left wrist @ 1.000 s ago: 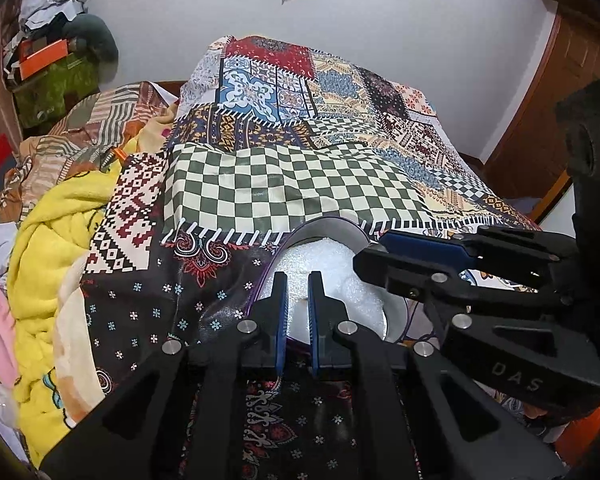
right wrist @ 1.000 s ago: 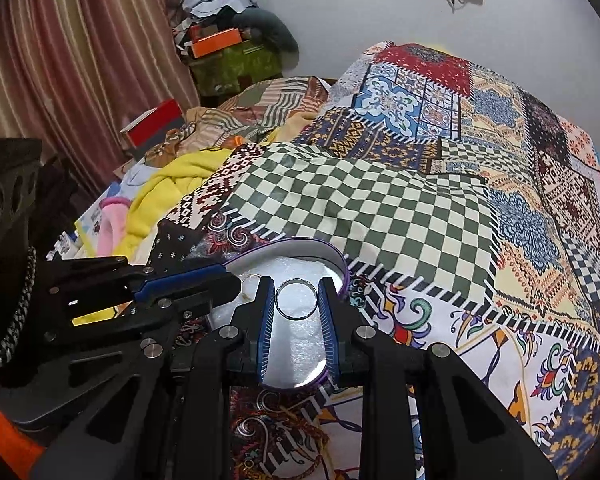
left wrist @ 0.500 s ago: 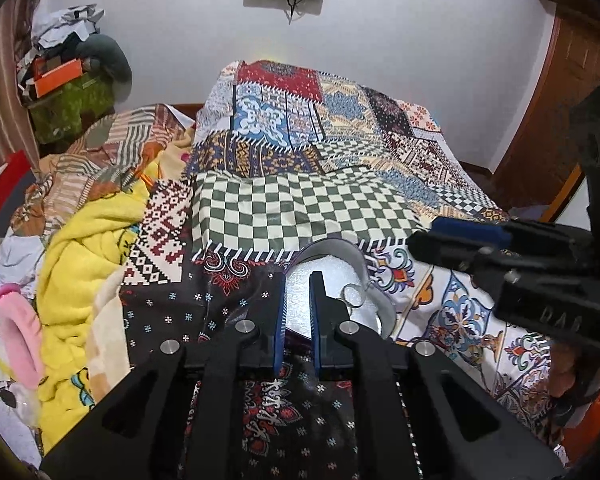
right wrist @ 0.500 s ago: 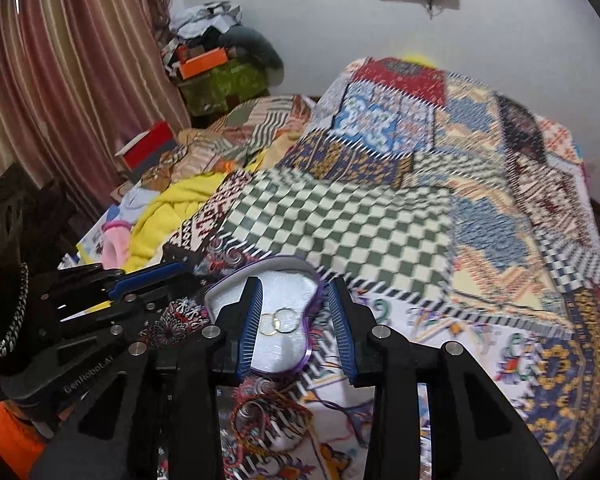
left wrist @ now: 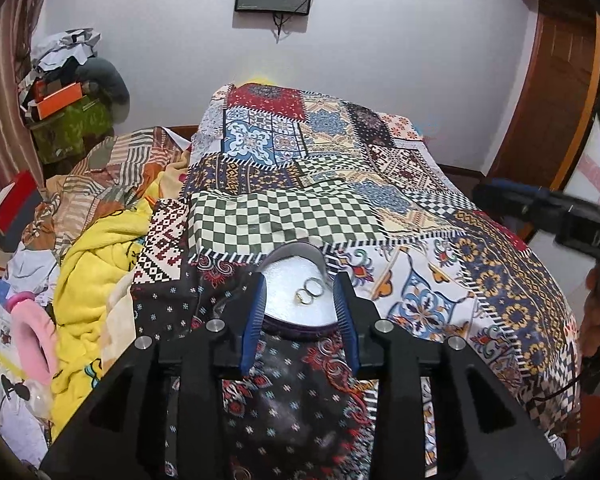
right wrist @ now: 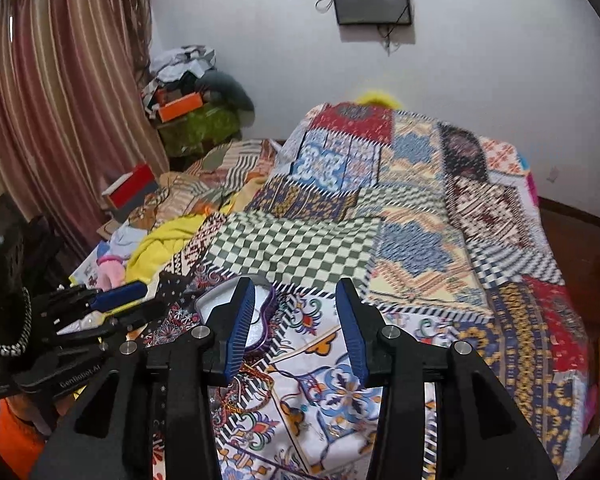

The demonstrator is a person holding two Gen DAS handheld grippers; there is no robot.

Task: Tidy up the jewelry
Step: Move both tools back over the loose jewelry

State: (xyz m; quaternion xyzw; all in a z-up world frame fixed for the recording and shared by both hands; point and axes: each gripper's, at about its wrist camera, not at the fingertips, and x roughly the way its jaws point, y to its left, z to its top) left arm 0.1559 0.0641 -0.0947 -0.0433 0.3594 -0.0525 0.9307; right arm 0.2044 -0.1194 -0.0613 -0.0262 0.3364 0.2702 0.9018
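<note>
Much of the scene is cut off, covered or smeared for us.

In the right wrist view our right gripper's (right wrist: 296,332) left blue-padded finger (right wrist: 240,320) covers most of the purple-rimmed heart-shaped silver tray (right wrist: 260,304), so we cannot see what lies in it; the far patchwork bedspread (right wrist: 440,184) is motion-blurred, its patterns smeared. In the left wrist view we see two small metal rings (left wrist: 310,290) on that tray, too tiny for us to tell touching from overlapping, and the tray's near edge is hidden behind our left gripper (left wrist: 300,320). The right gripper there is cut by the frame edge; its jaws are out of sight.
</note>
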